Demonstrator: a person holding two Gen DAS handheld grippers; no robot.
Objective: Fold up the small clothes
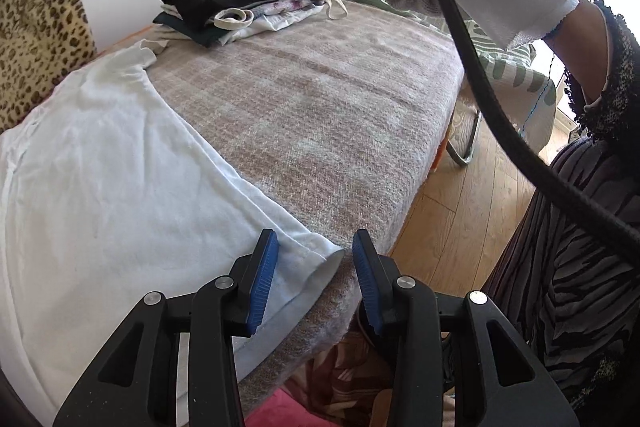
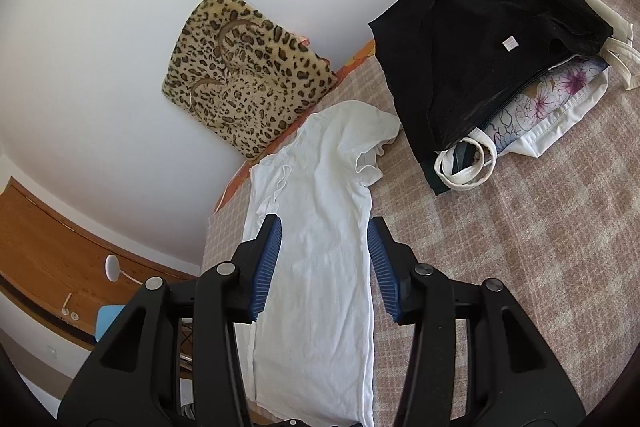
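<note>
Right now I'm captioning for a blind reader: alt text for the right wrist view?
An open right gripper hovers over a white shirt spread on a plaid bed cover. Beyond lie a clothes pile and leopard cushion.

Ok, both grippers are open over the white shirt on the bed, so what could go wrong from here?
1. The white t-shirt's hem corner lies at the edge of the pink checked blanket; the open left gripper straddles that corner and might pinch blanket too, or drag the shirt off.
2. The sleeve near the stack topped by a black garment is bunched, so a fold may trap wrinkles.
3. The open right gripper hangs above mid-shirt, risking a crooked fold.
</note>
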